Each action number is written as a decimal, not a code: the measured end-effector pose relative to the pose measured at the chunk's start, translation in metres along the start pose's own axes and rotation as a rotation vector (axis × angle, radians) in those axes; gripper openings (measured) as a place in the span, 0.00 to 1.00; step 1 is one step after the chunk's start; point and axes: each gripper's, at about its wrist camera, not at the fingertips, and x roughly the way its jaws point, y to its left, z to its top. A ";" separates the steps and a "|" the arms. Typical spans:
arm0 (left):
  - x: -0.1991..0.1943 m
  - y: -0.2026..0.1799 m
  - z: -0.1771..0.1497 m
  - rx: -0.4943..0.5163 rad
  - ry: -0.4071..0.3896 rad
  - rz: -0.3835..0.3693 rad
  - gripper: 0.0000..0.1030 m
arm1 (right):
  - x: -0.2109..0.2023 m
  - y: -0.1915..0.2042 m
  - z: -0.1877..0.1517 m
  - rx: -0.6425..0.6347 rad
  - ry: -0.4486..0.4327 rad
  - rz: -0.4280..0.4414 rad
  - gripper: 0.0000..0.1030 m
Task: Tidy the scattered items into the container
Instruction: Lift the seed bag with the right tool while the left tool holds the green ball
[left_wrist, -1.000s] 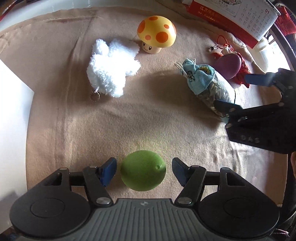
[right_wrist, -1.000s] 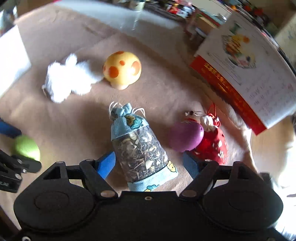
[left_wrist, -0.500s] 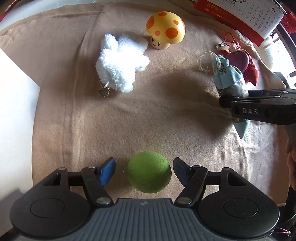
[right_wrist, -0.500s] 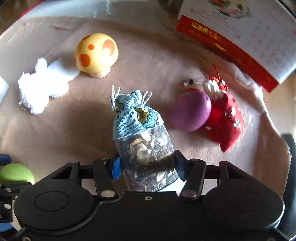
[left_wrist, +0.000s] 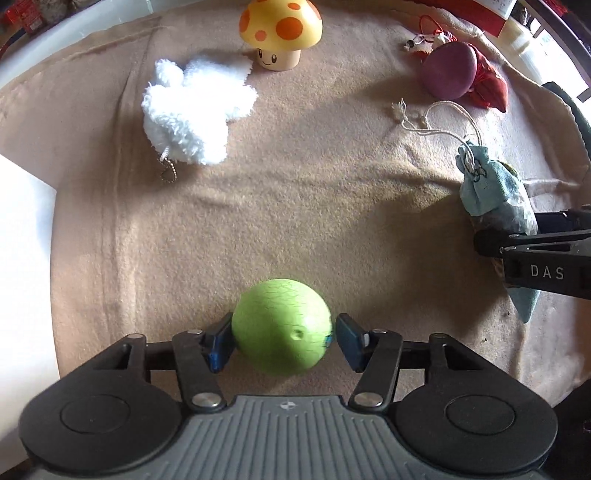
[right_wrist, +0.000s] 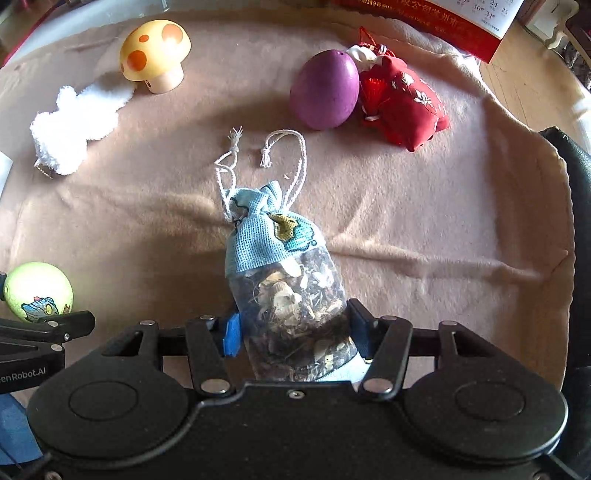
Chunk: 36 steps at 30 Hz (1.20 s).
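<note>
My left gripper (left_wrist: 282, 338) is shut on a green egg (left_wrist: 282, 330), held between its blue pads just above the tan cloth. The egg also shows at the left of the right wrist view (right_wrist: 38, 291). My right gripper (right_wrist: 293, 332) is shut on a blue-topped sachet bag of dried herbs (right_wrist: 284, 273), its drawstrings trailing on the cloth. The bag also shows at the right of the left wrist view (left_wrist: 495, 192). A white container (left_wrist: 22, 258) edge lies at the far left.
On the tan cloth (left_wrist: 295, 184) lie a white plush toy (left_wrist: 195, 107), a yellow mushroom figure (left_wrist: 280, 31), a purple egg (right_wrist: 325, 94) and a red pouch (right_wrist: 402, 103). A red calendar (right_wrist: 424, 18) stands at the back. A dark chair edge (right_wrist: 576, 184) is at the right.
My left gripper has shut on the green egg. My right gripper shut on the sachet bag and drew it back from the purple egg; both views moved closer to the cloth.
</note>
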 end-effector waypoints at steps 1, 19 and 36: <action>-0.001 0.000 0.000 0.003 -0.003 0.007 0.51 | 0.000 0.002 0.000 -0.005 -0.001 -0.008 0.54; -0.001 0.002 -0.003 0.025 -0.008 0.022 0.50 | 0.023 -0.024 -0.012 0.187 0.031 0.039 0.96; 0.001 -0.001 -0.003 0.019 -0.007 0.014 0.50 | 0.009 0.017 -0.012 -0.015 -0.089 -0.074 0.96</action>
